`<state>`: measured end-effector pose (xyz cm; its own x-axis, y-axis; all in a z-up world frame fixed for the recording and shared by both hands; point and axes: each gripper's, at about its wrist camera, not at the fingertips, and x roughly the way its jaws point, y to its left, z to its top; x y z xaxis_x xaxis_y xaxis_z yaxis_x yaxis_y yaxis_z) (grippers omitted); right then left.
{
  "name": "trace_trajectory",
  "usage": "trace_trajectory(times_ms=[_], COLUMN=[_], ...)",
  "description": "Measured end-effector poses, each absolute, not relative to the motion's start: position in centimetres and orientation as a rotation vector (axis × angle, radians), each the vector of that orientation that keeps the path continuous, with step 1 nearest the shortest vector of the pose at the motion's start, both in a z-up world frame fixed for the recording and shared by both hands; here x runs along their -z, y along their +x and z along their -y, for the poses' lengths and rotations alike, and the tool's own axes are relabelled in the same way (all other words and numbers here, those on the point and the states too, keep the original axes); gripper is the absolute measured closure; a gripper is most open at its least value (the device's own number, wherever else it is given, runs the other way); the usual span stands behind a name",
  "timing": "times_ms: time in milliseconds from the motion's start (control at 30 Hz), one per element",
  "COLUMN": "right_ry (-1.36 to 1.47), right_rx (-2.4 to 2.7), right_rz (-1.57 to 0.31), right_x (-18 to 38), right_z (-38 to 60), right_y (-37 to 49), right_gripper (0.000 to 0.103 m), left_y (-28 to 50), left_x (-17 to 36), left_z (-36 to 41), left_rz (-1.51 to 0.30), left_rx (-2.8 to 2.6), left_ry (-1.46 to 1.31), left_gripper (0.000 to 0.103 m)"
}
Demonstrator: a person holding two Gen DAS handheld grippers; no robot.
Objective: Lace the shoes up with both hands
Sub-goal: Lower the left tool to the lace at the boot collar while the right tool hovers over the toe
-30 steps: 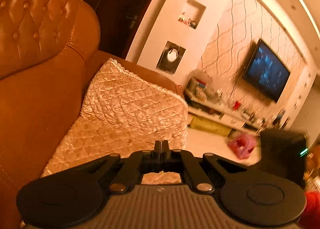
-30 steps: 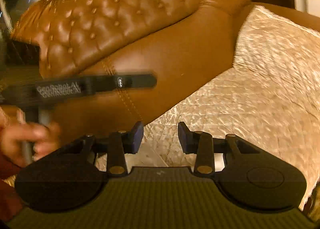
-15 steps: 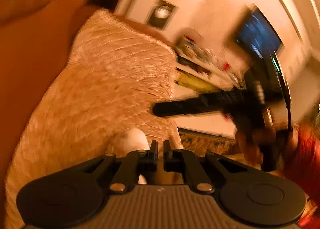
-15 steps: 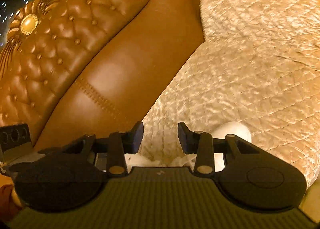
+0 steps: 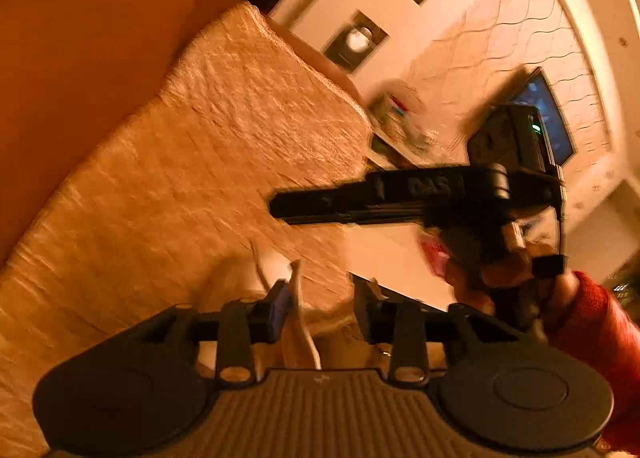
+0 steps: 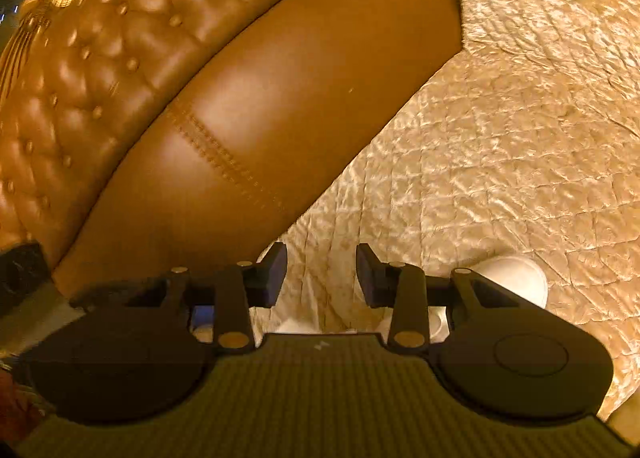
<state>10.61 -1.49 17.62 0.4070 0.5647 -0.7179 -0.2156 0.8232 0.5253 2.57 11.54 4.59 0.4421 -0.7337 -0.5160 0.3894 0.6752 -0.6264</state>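
Observation:
A white shoe lies blurred on the quilted sofa cover, just beyond my left gripper. Its jaws are opening, and a white lace runs up between them, close to the left finger; the pads do not press it. In the right wrist view the shoe's rounded toe shows behind the right finger. My right gripper stands open above the shoe with only the cover behind its gap. From the left wrist view the right gripper is seen side-on, held by a hand in a red sleeve.
A brown tufted leather sofa back rises behind the quilted cover. Past the sofa edge lie a pale floor, a cluttered low cabinet and a wall television.
My left gripper dropped toward the sofa seat and its jaws went from shut to apart, with the lace between them. The right gripper swung over the shoe, whose toe came into its view.

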Motion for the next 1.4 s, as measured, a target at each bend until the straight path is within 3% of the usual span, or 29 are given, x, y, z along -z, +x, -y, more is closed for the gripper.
trace_trajectory(times_ms=[200,433,700,733,800,967,1133,1200,1300,1400], right_ry=[0.3,0.409,0.295,0.283,0.243,0.416,0.882,0.829,0.582,0.438], right_rx=[-0.429,-0.454,-0.445,-0.448,-0.447,-0.45,-0.541,-0.504,-0.42,-0.46], right_rz=[-1.1,-1.165,-1.204,-1.216,-1.222,-1.129,-0.799,-0.734,-0.808,-0.999], right_x=[-17.0,-17.2,-16.9,-16.6,-16.1,-16.8,-19.5,-21.6,-22.4,-20.1], right_z=[1.6,3.9,2.7,2.3,1.5,2.7,7.4,7.8,6.6,4.3], right_y=[10.1,8.5,6.2,6.2,6.2,5.9,4.4,4.0,4.6,6.5], right_gripper=[0.059,0.059,0.059,0.068,0.098,0.098,0.101,0.101,0.099,0.085], left_y=[0.7,-0.1,-0.8,-1.4,-1.4,-0.8,1.2,1.9,1.6,0.9], left_x=[-5.6,-4.7,-5.4,-5.6,-5.6,-6.0,-6.2,-6.2,-6.2,-5.9], left_z=[-7.0,-5.6,-4.4,-4.2,-4.4,-5.8,-8.2,-8.5,-7.8,-7.8], left_rz=[-0.785,-0.799,-0.801,-0.8,-0.799,-0.795,-0.792,-0.815,-0.823,-0.839], left_rx=[0.914,0.992,1.046,1.047,1.033,0.986,0.908,0.924,0.994,0.988], left_ry=[-0.135,-0.113,-0.083,-0.08,-0.081,-0.14,-0.284,-0.278,-0.181,-0.16], left_gripper=[0.069,0.069,0.069,0.069,0.068,0.064,0.063,0.063,0.063,0.063])
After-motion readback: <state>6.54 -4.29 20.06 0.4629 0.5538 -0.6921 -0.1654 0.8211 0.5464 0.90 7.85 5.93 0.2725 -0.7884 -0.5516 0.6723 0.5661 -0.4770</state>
